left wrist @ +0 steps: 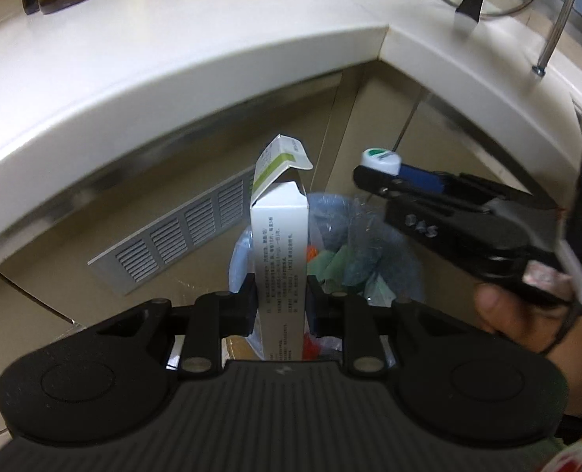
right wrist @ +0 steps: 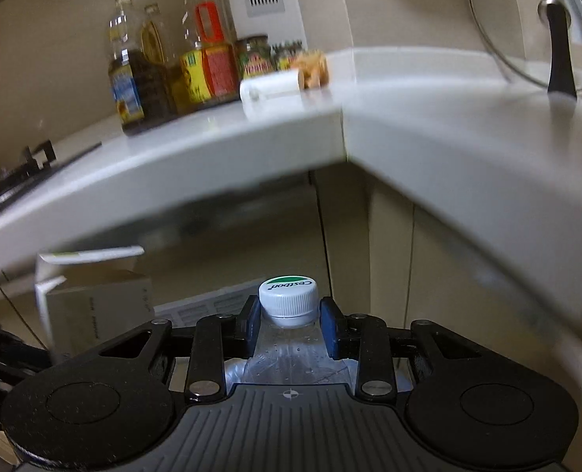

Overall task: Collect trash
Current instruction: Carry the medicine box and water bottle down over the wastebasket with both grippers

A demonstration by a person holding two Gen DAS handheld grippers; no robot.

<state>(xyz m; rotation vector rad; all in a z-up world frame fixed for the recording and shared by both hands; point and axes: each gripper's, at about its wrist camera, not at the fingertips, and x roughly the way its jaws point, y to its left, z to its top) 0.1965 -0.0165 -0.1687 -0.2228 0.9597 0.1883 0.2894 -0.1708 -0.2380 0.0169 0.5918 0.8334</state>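
Observation:
My left gripper [left wrist: 281,301] is shut on a tall white carton [left wrist: 279,244] with its top flap open, held upright above a trash bin [left wrist: 405,275] lined with a clear bag and holding green scraps. My right gripper [right wrist: 289,324] is shut on the neck of a clear plastic bottle [right wrist: 291,358] with a white and green cap [right wrist: 288,295]. The right gripper also shows in the left wrist view [left wrist: 373,179], to the right of the carton and above the bin, with the cap [left wrist: 379,160] sticking out. The carton shows blurred in the right wrist view [right wrist: 94,303].
A white L-shaped counter [left wrist: 172,51] overhangs the bin. On it stand oil bottles and jars [right wrist: 165,67], a white roll [right wrist: 269,90] and a glass lid on a rack [right wrist: 534,27]. A vent grille [left wrist: 176,236] sits in the cabinet base. A stove [right wrist: 11,181] lies at the left.

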